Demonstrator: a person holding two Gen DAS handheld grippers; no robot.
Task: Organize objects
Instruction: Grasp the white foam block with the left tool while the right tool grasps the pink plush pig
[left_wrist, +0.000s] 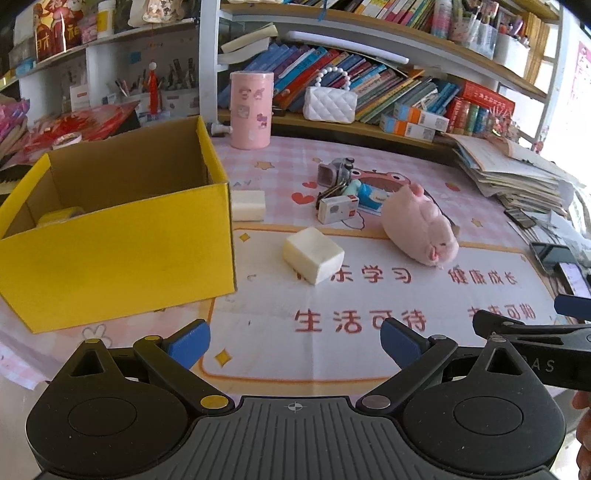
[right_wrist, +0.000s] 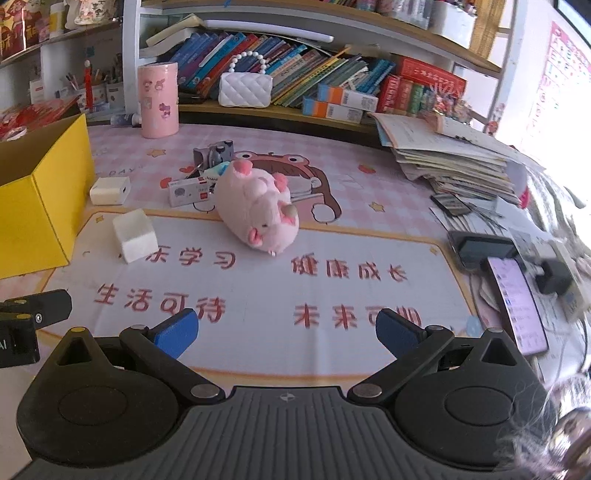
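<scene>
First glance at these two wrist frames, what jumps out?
The big open yellow cardboard box at the left of the pink desk mat, then the pink plush pig lying on its side mid-mat. A white foam block lies between them; left gripper and right gripper are open, empty.

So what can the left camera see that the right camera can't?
Only the left wrist view looks inside the yellow box, where something yellowish lies. Only the right wrist view shows the whole lit phone. Both show the pink plush pig, two white blocks and both grippers open.
</scene>
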